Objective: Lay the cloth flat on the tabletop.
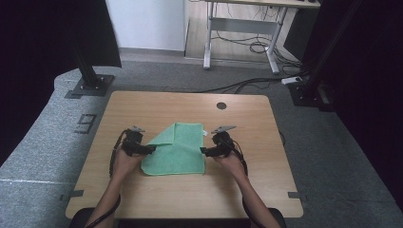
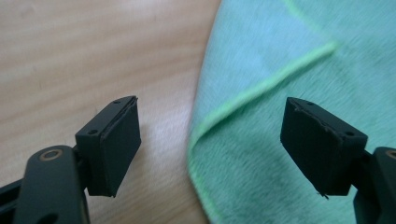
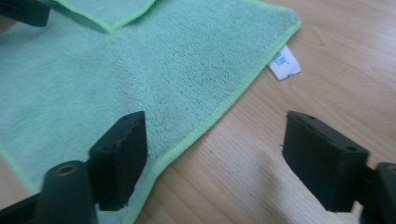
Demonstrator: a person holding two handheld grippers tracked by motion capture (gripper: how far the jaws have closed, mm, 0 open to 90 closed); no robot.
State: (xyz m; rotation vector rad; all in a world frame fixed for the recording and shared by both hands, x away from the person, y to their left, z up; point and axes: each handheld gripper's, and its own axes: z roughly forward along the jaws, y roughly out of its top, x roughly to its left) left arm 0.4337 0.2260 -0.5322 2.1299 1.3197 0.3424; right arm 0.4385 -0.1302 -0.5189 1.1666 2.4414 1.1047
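A green cloth lies on the wooden table, with its left part folded over on a slant. My left gripper is at the cloth's left edge, jaws wide apart over the cloth edge and bare wood, holding nothing. My right gripper is at the cloth's right edge, also open; the cloth hem runs between its jaws without being pinched. A white label sticks out from the hem.
A dark round hole sits near the table's far edge. Beyond the table are grey carpet, black stand bases at left and right, and a desk frame with cables.
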